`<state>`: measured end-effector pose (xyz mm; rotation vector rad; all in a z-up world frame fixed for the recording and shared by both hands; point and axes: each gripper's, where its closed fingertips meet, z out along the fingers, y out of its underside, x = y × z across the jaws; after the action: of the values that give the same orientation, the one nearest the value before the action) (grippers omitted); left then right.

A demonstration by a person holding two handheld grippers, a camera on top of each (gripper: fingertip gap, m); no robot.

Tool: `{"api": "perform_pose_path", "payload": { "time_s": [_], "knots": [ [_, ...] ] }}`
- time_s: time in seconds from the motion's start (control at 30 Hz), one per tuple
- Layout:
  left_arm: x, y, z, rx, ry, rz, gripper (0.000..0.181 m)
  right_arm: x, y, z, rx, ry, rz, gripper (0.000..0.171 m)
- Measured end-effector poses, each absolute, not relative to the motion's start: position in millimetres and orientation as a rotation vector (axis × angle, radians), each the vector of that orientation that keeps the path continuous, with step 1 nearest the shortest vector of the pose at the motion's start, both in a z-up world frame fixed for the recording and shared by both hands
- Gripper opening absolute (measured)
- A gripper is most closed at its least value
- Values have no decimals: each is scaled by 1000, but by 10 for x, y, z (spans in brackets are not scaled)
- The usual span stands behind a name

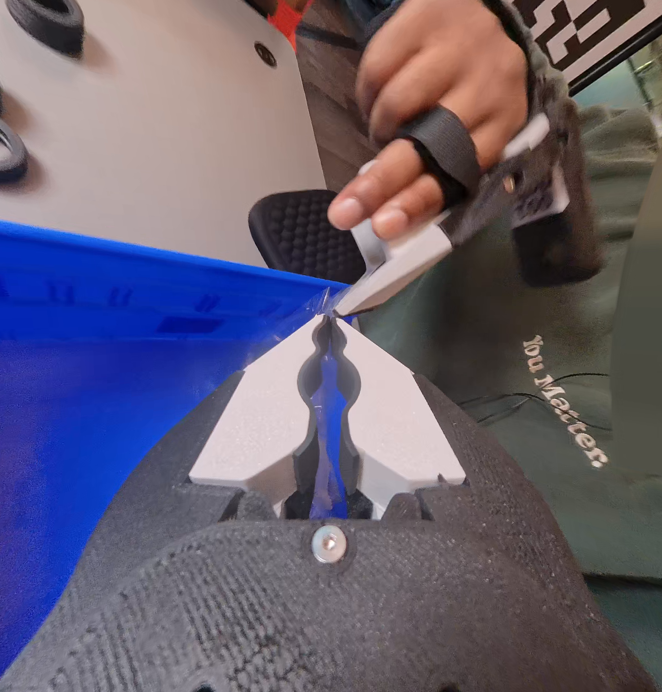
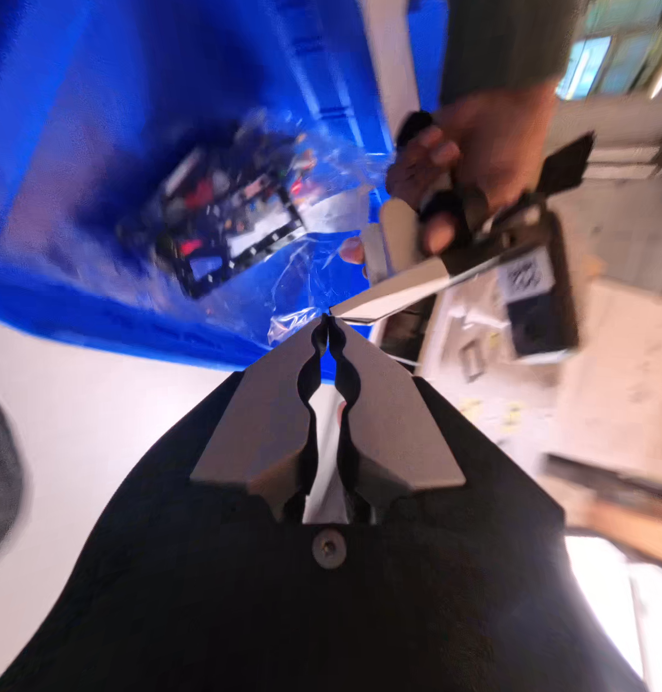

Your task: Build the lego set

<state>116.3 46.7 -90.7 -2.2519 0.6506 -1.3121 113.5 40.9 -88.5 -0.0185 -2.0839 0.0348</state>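
Here we have both the left gripper and the right gripper pinched closed, tip to tip, on the clear bag of lego pieces hanging ahead over the blue bin, so we should pull apart steadily to tear it.

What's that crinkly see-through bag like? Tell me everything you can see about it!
The clear plastic bag is thin, shiny and wrinkled, like cellophane. Through it show blurry Lego pieces, mostly black, with white, red and a little blue. It hangs over the blue bin. One twisted corner is pinched by both grippers: the right gripper and the left gripper have their jaws shut on it, tips almost meeting. Whether it has been torn open cannot be told.
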Motion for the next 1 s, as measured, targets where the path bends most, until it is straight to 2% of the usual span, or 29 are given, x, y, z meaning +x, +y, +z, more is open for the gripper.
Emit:
{"api": "perform_pose_path", "payload": {
  "time_s": [0.13,0.23,0.43,0.53,0.67,1.0],
  "knots": [
    [1151,495,-808,-2209,765,-971,0,1119,465,-743,-583,-2136,736,0],
    [1170,497,-769,-2163,879,-712,9,1120,518,-709,-796,-2118,1051,0],
    [1113,612,-801,-2041,976,-330,13,1171,525,-729,-893,-2102,1221,0],
    [1151,634,-789,-2017,989,-344,11,1187,534,-732,-915,-2091,1251,0],
    [1222,632,-792,-2018,999,-418,0,1195,564,-741,-942,-2083,1275,0],
    [1286,620,-802,-2050,1007,-486,0,1234,563,-772,-981,-2143,1276,0]
  ]
}}
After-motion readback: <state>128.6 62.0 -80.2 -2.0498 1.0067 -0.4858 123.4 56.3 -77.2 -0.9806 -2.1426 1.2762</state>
